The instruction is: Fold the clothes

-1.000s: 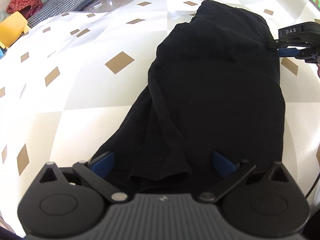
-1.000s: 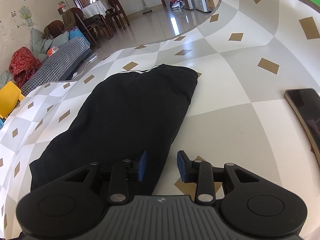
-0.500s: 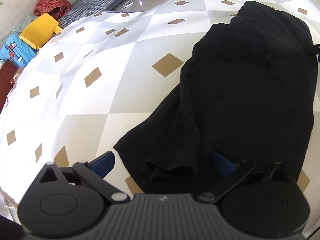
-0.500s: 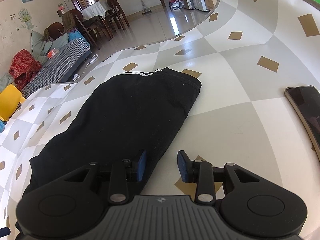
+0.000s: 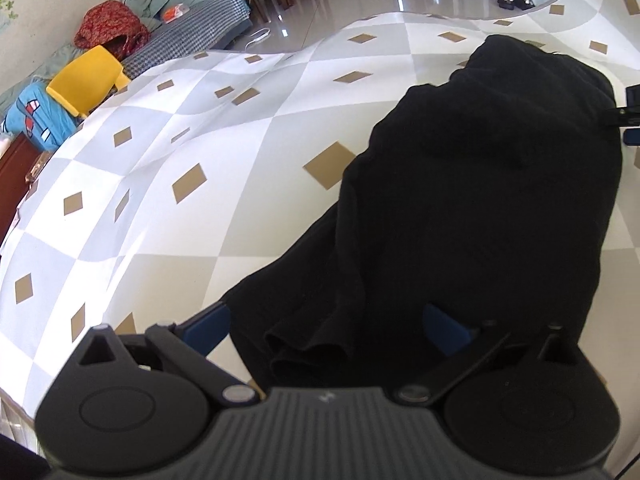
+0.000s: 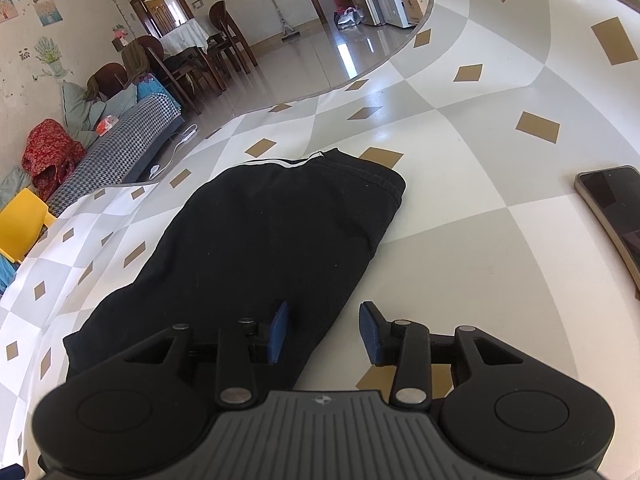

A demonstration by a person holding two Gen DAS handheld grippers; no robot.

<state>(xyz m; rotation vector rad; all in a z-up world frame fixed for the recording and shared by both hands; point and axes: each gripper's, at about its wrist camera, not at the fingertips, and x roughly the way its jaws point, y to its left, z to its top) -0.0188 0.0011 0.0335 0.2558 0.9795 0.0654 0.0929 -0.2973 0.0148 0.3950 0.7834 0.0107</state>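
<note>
A black garment (image 5: 480, 208) with a white stripe along its far edge (image 6: 272, 240) lies lengthwise on the checkered tablecloth (image 5: 240, 240). My left gripper (image 5: 326, 328) stands wide open over its near, bunched hem; the cloth lies between the blue pads (image 5: 208, 324) without being pressed. My right gripper (image 6: 324, 330) hangs low over the garment's right edge. Its jaws are opening, with the cloth's edge lying between them beside the left pad (image 6: 280, 328) and not pinched. From the left wrist view, the right gripper (image 5: 628, 120) shows at the garment's far right side.
A dark phone (image 6: 612, 208) lies on the table to the right of the garment. Beyond the table's far edge are a yellow chair (image 5: 88, 76), a houndstooth sofa (image 6: 120, 152) and dining chairs. Bare tablecloth (image 6: 460, 248) spreads on both sides of the garment.
The left wrist view has swung left, so the garment now sits further right in it. The right gripper's pads have spread slightly. The garment has hardly moved.
</note>
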